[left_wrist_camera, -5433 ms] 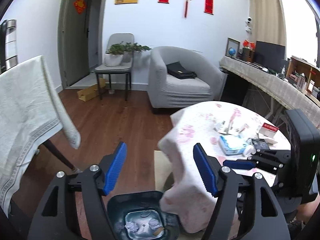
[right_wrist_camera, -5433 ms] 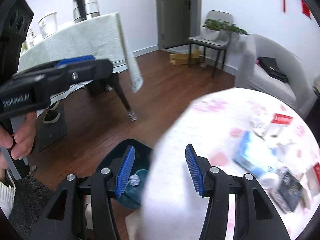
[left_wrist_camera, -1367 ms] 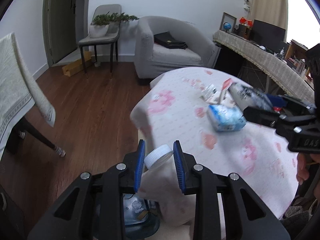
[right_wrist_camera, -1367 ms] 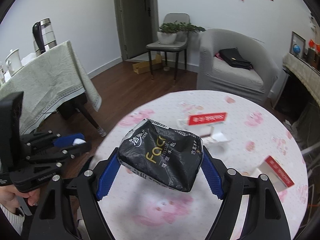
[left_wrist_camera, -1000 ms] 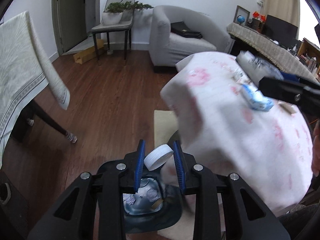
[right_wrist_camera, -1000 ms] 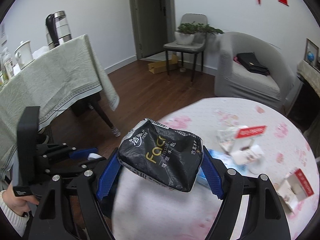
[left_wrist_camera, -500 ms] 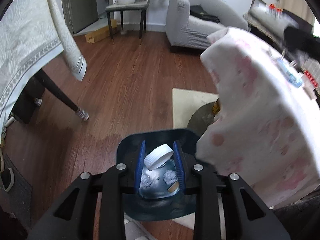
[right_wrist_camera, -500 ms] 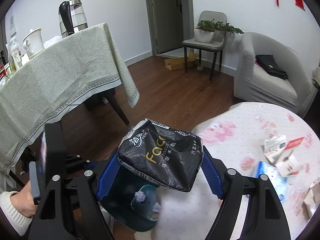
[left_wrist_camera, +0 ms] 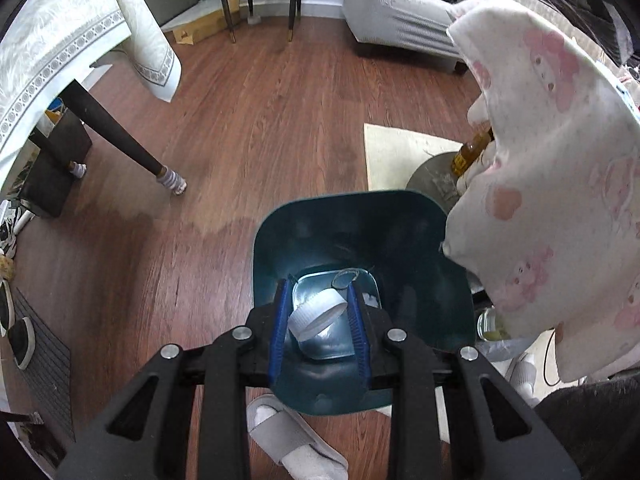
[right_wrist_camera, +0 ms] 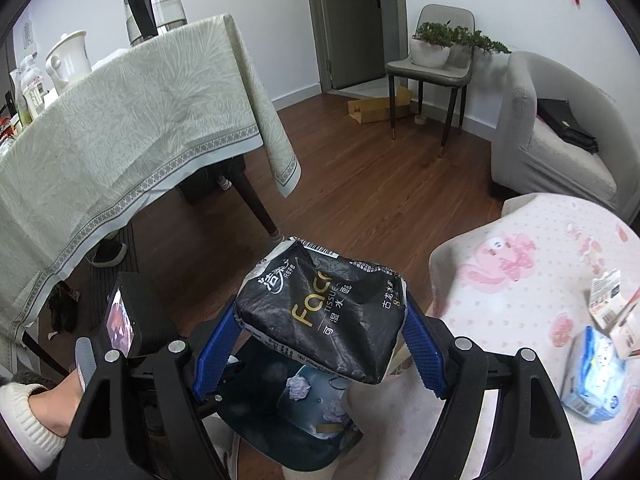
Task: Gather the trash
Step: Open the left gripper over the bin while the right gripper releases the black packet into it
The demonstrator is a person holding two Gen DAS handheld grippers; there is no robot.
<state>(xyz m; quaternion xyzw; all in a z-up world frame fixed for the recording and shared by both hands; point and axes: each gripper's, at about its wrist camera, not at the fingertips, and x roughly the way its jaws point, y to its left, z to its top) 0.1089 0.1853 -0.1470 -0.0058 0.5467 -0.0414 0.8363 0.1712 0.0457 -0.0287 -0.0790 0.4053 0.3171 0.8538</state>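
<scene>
My left gripper (left_wrist_camera: 319, 307) is shut on a white bottle cap (left_wrist_camera: 316, 315), held tilted right over the mouth of the dark teal trash bin (left_wrist_camera: 280, 236) on the floor. Crumpled paper lies in the bin's bottom (right_wrist_camera: 299, 388). My right gripper (right_wrist_camera: 320, 326) is shut on a black tissue pack (right_wrist_camera: 324, 312), which hangs above the same bin (right_wrist_camera: 256, 432), beside the edge of the round table with its pink-patterned cloth (right_wrist_camera: 520, 280). The left gripper's body and the hand (right_wrist_camera: 52, 404) holding it show at the lower left of the right wrist view.
A table under a green cloth (right_wrist_camera: 120, 140) with a kettle (right_wrist_camera: 154, 0) stands to the left, its dark leg (left_wrist_camera: 116, 136) near the bin. A blue tissue pack (right_wrist_camera: 592, 376) and small boxes lie on the round table. A grey slipper (left_wrist_camera: 296, 440) lies in front of the bin. An armchair (right_wrist_camera: 560, 132) and a chair (right_wrist_camera: 432, 60) stand farther off.
Both grippers have moved off the round table toward the bin and tipped downward. The left one has dropped close over the bin's mouth with the cap. The right one keeps the black pack.
</scene>
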